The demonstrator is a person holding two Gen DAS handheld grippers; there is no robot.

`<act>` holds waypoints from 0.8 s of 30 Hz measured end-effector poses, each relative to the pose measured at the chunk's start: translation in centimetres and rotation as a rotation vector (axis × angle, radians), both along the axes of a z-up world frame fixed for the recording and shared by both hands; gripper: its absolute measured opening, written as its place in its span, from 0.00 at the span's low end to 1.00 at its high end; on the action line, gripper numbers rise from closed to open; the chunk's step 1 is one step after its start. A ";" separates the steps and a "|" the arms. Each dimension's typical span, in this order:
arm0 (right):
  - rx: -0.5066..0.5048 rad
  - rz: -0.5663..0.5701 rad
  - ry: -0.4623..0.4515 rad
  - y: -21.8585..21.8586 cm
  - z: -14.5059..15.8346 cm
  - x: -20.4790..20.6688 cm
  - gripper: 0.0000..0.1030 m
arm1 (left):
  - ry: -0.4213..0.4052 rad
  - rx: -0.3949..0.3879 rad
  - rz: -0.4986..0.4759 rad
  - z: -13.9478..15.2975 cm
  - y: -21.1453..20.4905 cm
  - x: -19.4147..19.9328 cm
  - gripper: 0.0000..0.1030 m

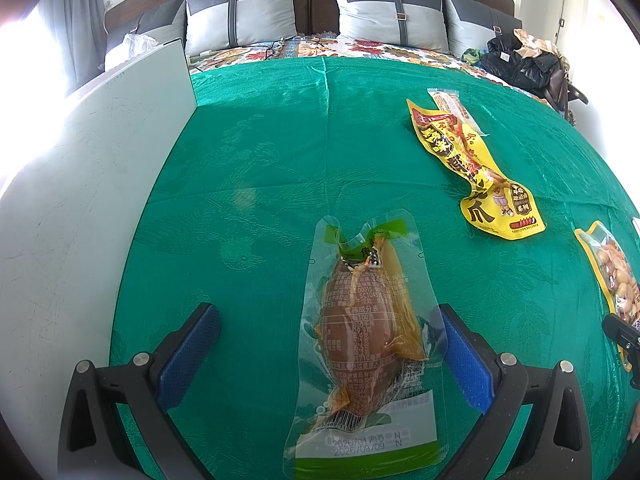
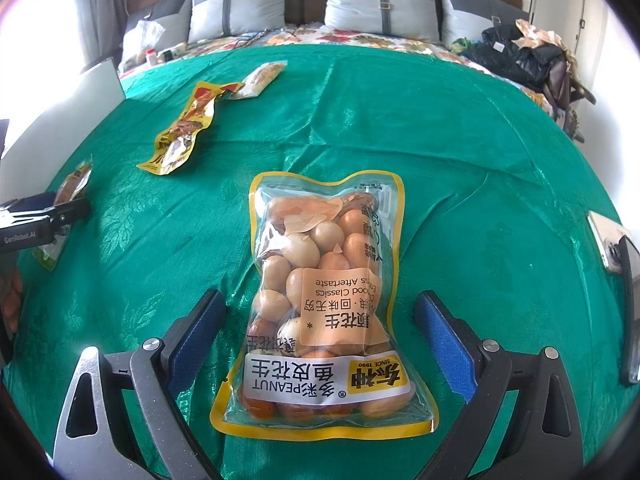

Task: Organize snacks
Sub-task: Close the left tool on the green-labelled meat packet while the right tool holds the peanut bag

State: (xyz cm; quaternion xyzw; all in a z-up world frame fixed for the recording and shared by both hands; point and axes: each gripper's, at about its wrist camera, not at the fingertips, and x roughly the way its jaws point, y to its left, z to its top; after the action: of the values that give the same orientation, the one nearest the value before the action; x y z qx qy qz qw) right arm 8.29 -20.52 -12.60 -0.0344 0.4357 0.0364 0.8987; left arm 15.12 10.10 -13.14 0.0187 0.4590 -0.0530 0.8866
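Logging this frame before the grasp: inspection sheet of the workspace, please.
Surface: green cloth, wrinkled, over a bed.
Job's things: peanut bag between right gripper fingers; vacuum-packed meat snack between left gripper fingers; yellow chicken-feet packet overlapping a small sausage packet.
Clutter: white board, left edge.
Grippers: both open, nothing held.
Cables: thin cable near the pillows.
Surroundings: black clothing, curtain.

- Clear vacuum pouch (image 1: 362, 344), green trim, brown meat piece inside; lies flat, print side up, on green cloth.
- Peanut bag (image 2: 326, 304), yellow-bordered, clear window showing round coated nuts; flat, label upside down.
- Yellow pouch (image 1: 476, 172), crumpled, long, lying diagonally.
- Small pale sachet (image 1: 454, 110) touching the yellow pouch's far end, partly under it.
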 end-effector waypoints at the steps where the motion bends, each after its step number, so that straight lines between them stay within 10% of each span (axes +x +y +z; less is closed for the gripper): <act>1: 0.000 0.000 0.000 0.0 0.0 0.0 0.95 | 0.000 0.000 0.000 0.0 0.0 0.0 1.00; 19: -0.002 0.031 0.039 -0.3 -0.2 0.7 0.92 | 0.324 0.050 -0.086 0.8 -2.3 1.9 0.99; 22: 0.008 0.022 0.046 -0.5 0.7 0.8 0.61 | 0.249 0.035 -0.088 1.7 -2.7 1.0 0.61; 24: 0.088 0.000 0.073 -1.3 1.0 0.5 0.60 | 0.225 0.051 -0.109 1.8 -3.2 0.2 0.59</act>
State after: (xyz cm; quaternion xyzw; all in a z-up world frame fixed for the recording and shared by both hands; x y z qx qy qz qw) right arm 8.76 -21.86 -11.60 0.0065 0.4660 0.0567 0.8829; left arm 15.33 6.90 -11.33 0.0601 0.5552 -0.0913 0.8245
